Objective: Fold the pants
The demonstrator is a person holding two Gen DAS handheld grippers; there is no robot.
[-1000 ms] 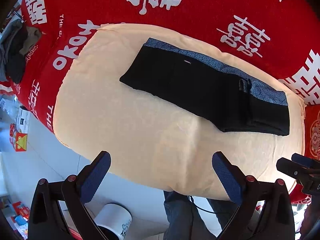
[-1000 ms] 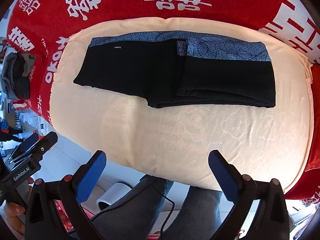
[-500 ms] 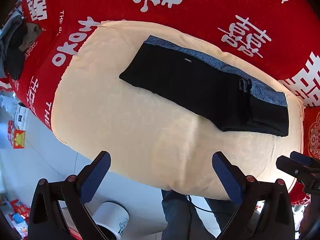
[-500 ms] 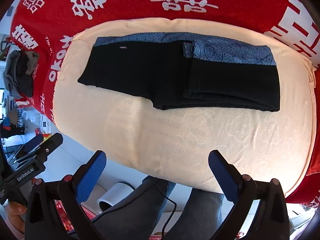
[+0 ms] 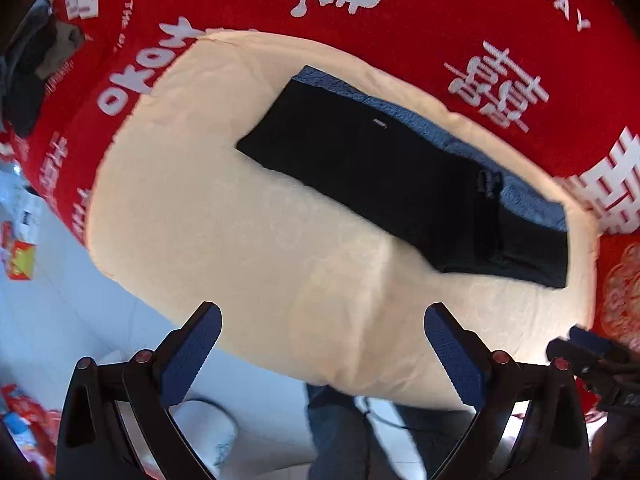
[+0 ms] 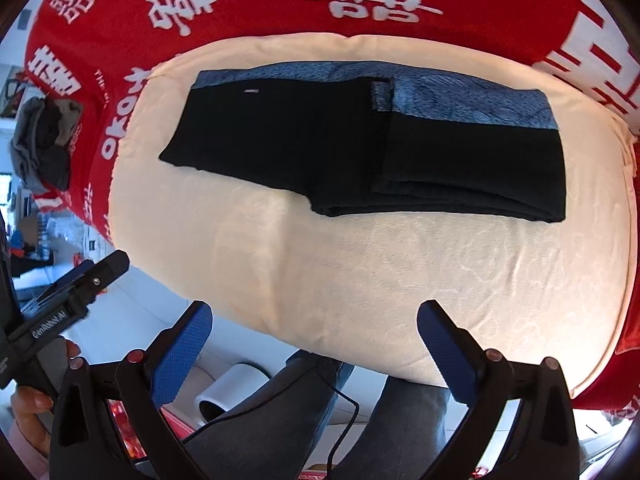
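Black pants (image 5: 392, 176) with a blue patterned band lie flat on a cream cushion (image 5: 248, 240), folded over at their right end. They also show in the right wrist view (image 6: 360, 152), where the doubled right part (image 6: 472, 164) lies on top. My left gripper (image 5: 320, 344) is open and empty, held above the cushion's near edge, apart from the pants. My right gripper (image 6: 312, 336) is open and empty, also over the near edge. The left gripper shows at the left of the right wrist view (image 6: 72, 284).
A red cover with white characters (image 6: 248, 8) lies under the cushion. A heap of grey clothes (image 6: 44, 144) sits at the far left. The person's legs (image 6: 320, 412) and a white bin (image 6: 228, 392) are below, on a white floor.
Both grippers have drawn back slightly from the cushion, so the pants look a little smaller and farther. The pants have not moved. Both grippers stay open.
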